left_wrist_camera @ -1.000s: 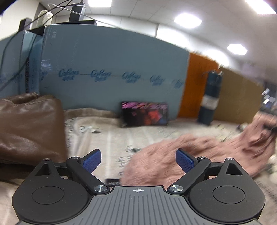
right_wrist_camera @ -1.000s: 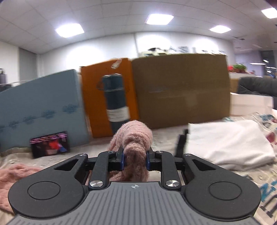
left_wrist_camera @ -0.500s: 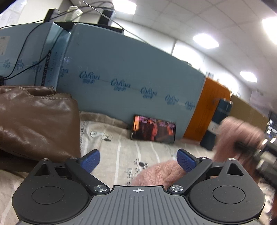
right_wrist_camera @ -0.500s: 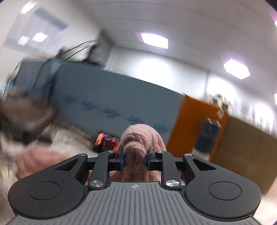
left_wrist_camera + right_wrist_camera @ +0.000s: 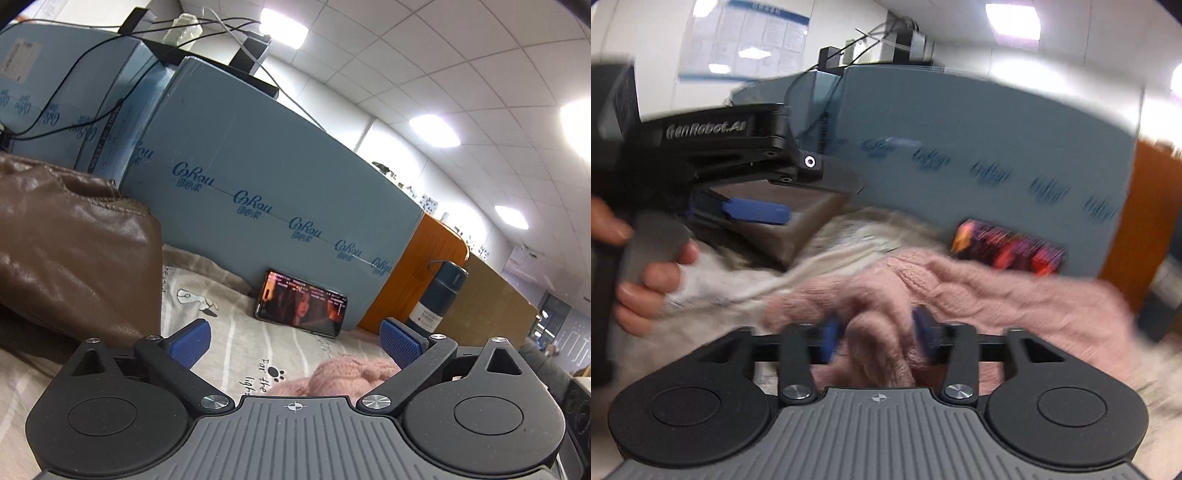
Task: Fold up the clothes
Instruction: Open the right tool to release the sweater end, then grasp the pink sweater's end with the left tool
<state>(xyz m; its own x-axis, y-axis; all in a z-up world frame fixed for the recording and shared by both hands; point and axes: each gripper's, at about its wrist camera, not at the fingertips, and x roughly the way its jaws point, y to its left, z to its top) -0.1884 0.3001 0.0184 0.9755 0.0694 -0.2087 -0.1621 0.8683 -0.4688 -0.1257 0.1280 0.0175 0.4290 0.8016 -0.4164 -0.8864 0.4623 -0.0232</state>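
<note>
Left gripper w/ blue pads spread wide, nothing between them, hovering over the printed beige cloth-covered surface. Fuzzy pink knit sweater lies bunched on that surface just below and between the left fingers, toward the right pad, not touching either. Right gripper clenched on a fold of the same pink knit; rest of the garment spreads out ahead and to the right across the surface — view is motion-blurred. In the right wrist view, left gripper is at upper left, a hand wrapped round its handle. Brown leather jacket piled at left. Smartphone w/ lit screen leans on the grey-blue foam board; dark teal flask stands by the orange panel.
</note>
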